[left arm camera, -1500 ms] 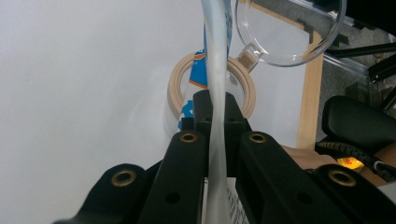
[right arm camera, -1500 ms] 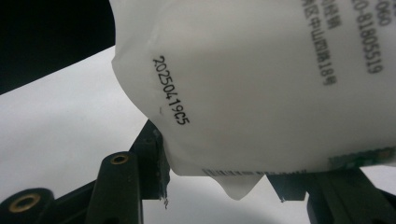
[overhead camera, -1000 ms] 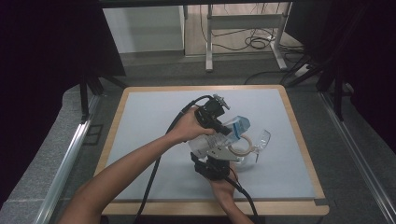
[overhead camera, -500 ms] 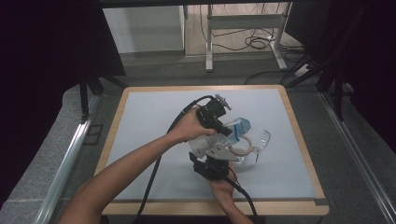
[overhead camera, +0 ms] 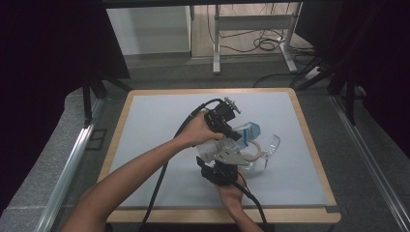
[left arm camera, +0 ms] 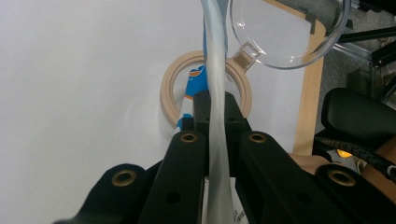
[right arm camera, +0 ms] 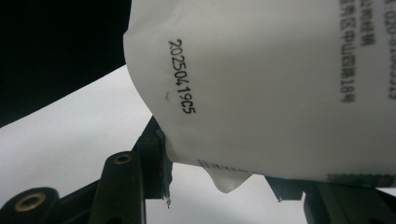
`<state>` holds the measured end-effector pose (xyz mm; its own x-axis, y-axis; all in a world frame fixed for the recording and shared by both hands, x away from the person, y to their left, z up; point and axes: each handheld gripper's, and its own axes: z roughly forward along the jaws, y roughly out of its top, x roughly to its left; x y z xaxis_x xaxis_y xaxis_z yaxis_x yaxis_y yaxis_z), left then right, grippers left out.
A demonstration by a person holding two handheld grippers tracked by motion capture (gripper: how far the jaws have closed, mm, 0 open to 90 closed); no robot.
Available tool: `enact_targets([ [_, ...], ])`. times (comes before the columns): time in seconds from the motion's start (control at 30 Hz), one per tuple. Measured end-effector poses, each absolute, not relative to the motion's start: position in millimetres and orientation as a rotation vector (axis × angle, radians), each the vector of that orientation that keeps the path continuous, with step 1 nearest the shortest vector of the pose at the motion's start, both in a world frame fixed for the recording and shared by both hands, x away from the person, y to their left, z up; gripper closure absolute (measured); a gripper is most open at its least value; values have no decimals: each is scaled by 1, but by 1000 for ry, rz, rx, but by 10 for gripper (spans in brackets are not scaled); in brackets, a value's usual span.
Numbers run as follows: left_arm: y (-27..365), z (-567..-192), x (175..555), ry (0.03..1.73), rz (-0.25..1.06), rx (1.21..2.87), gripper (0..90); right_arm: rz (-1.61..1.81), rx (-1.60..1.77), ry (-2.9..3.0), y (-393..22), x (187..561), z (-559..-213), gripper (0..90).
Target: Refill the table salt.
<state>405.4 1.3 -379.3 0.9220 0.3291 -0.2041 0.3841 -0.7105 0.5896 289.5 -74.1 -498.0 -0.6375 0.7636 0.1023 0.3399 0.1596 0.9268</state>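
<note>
A white and blue plastic bag (overhead camera: 249, 130) hangs tilted over a clear jar with a wooden rim (overhead camera: 262, 152) near the middle of the grey table mat. My left gripper (overhead camera: 241, 137) comes from the upper left and is shut on the bag's thin top edge (left arm camera: 215, 56). In the left gripper view the jar's wooden rim (left arm camera: 169, 88) lies right below the left gripper (left arm camera: 215, 100), with the bag's blue corner (left arm camera: 196, 86) over the opening. My right gripper (overhead camera: 218, 153) reaches in from below and is shut on the white bottom of the bag (right arm camera: 261, 84).
The jar's hinged glass lid (overhead camera: 273, 142) stands open to the right, also seen as the glass lid (left arm camera: 285, 32). The grey mat (overhead camera: 159, 121) has a wooden frame (overhead camera: 309, 140). Table legs and cables (overhead camera: 261, 43) lie on the floor beyond.
</note>
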Motion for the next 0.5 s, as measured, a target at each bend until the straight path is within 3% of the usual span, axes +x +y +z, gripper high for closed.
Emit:
enact_targets([
  [0.5,-4,-373,405,494,-108,2453,900,1510,1055,2039,-75,289,-495,499],
])
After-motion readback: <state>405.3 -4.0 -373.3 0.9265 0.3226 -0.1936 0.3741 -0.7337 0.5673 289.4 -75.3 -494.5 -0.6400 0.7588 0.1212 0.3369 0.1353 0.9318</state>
